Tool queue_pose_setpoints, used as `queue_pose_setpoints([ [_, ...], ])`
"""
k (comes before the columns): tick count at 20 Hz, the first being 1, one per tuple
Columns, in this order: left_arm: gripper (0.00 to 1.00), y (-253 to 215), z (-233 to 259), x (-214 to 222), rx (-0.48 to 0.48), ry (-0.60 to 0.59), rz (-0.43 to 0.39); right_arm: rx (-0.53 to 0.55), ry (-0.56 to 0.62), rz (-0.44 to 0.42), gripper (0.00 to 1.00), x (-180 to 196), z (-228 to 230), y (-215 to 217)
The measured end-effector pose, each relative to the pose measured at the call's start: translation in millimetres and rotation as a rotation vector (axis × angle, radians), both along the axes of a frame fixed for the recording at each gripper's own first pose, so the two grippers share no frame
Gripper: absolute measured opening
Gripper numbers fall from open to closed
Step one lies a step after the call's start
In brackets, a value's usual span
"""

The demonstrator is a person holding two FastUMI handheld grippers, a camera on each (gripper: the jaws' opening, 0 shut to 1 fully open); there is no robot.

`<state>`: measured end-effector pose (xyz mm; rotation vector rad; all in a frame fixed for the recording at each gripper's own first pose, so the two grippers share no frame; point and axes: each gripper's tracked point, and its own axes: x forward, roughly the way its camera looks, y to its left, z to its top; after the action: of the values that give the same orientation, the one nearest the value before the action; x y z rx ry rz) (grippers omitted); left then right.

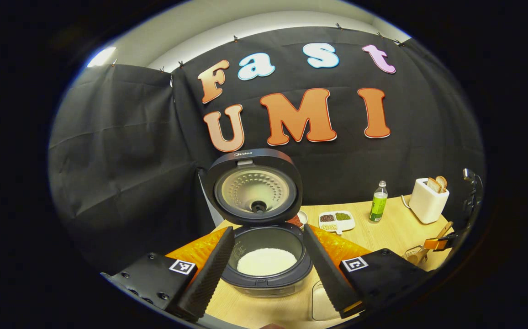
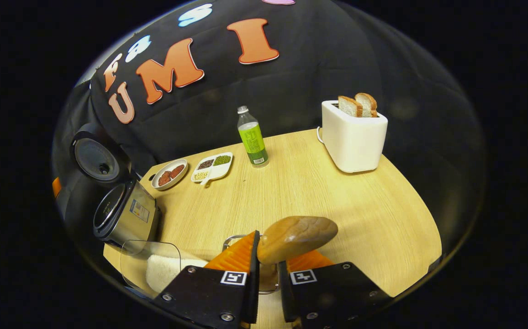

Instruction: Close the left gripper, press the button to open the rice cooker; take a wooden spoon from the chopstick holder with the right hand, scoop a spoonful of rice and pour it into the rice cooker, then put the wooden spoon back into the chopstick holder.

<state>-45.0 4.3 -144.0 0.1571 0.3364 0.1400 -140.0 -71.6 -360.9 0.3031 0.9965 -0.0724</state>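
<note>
The rice cooker (image 1: 264, 269) stands with its lid (image 1: 255, 187) raised, white rice showing in its pot. My left gripper (image 1: 267, 230) is open, one finger on each side of the pot and touching nothing. My right gripper (image 2: 267, 256) is shut on the wooden spoon (image 2: 297, 235), whose bowl sticks up above the fingers. Under it sits the wire chopstick holder (image 2: 234, 238); the handle's lower end is hidden. A clear box of rice (image 2: 156, 269) stands between the holder and the rice cooker (image 2: 124, 214). From the left gripper view, the right gripper (image 1: 446, 240) and chopstick holder (image 1: 414, 255) are at far right.
On the wooden table (image 2: 337, 196) stand a green-labelled bottle (image 2: 252, 139), a white toaster (image 2: 353, 135) holding two bread slices, a divided dish of beans (image 2: 212, 166) and a small plate (image 2: 169, 174). Black cloth walls close the back and left.
</note>
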Motion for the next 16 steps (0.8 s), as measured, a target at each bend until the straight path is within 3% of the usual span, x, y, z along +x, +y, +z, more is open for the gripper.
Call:
queue_pose_setpoints([
  [1, 0.94, 0, 1, 1, -0.002, -0.004, -0.005, -0.006, 0.011, -0.01, 0.23, 0, 2, -4],
  [2, 1.0, 0, 2, 4, -0.002, -0.007, -0.01, -0.004, 0.011, -0.03, 0.17, 3, 7, -9],
  [3, 0.93, 1, 3, 8, -0.003, -0.011, -0.014, -0.003, 0.006, -0.056, 0.3, 8, 12, -14],
  [4, 1.0, 1, 5, 12, -0.003, -0.015, -0.019, 0.002, -0.002, -0.081, 0.34, 12, 17, -19],
  [7, 1.0, 2, 15, 26, -0.01, -0.037, -0.032, -0.021, -0.041, -0.13, 0.43, 23, 34, -31],
  [8, 0.93, 3, 21, 34, -0.009, -0.052, -0.032, -0.042, -0.055, -0.131, 0.51, 27, 43, -35],
  [10, 1.0, 9, 34, 51, -0.006, -0.082, -0.025, -0.089, -0.108, -0.122, 0.6, 40, 66, -43],
  [12, 1.0, 15, 45, 67, -0.012, -0.096, -0.018, -0.127, -0.176, -0.108, 0.68, 57, 94, -45],
  [13, 1.0, 20, 49, 76, -0.018, -0.097, -0.011, -0.142, -0.211, -0.098, 0.69, 65, 110, -46],
  [14, 0.93, 25, 51, 86, -0.026, -0.087, -0.006, -0.155, -0.244, -0.087, 0.71, 73, 126, -44],
  [16, 1.0, 36, 51, 105, -0.056, -0.061, 0.015, -0.174, -0.306, -0.06, 0.74, 88, 150, -36],
])
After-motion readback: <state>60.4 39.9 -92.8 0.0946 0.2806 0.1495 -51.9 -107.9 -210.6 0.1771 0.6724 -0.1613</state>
